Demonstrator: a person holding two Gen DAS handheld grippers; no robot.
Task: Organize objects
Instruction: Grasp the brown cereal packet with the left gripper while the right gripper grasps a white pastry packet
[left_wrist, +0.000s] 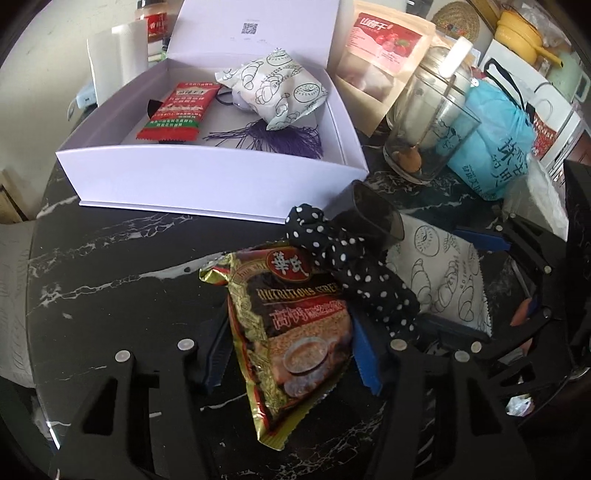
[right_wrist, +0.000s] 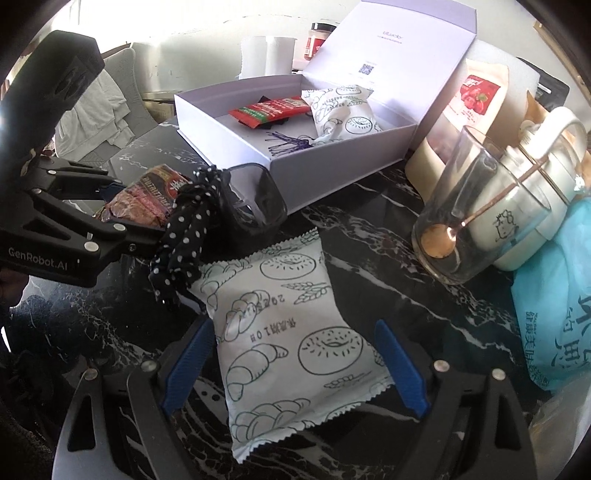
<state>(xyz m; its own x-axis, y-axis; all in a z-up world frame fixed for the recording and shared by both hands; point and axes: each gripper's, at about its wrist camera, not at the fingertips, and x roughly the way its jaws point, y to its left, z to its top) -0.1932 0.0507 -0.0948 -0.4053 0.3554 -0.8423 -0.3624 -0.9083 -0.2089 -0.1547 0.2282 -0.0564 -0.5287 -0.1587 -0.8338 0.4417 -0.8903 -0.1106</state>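
A gold and brown cereal packet (left_wrist: 295, 373) lies on the black marble table (left_wrist: 122, 280), and my left gripper (left_wrist: 291, 332) is shut on it, a blue pad against each side edge. In the right wrist view the left gripper (right_wrist: 136, 210) holds the same cereal packet (right_wrist: 147, 199). My right gripper (right_wrist: 291, 332) stands open astride a white bread packet (right_wrist: 295, 325) printed with croissants and bagels; whether its pads touch the wrapper is unclear. The right gripper (left_wrist: 476, 280) and that bread packet (left_wrist: 443, 280) also show in the left wrist view. An open white box (left_wrist: 207, 184) stands behind.
The box holds a red packet (left_wrist: 181, 110), a second bread packet (left_wrist: 269, 88) and a purple tassel (left_wrist: 280, 140). A black polka-dot cloth (left_wrist: 354, 266) and a dark clear container (left_wrist: 373, 218) lie between the grippers. A glass with a spoon (right_wrist: 476, 206), a blue bag (right_wrist: 554, 306) and a fruit pouch (left_wrist: 380, 48) crowd the right.
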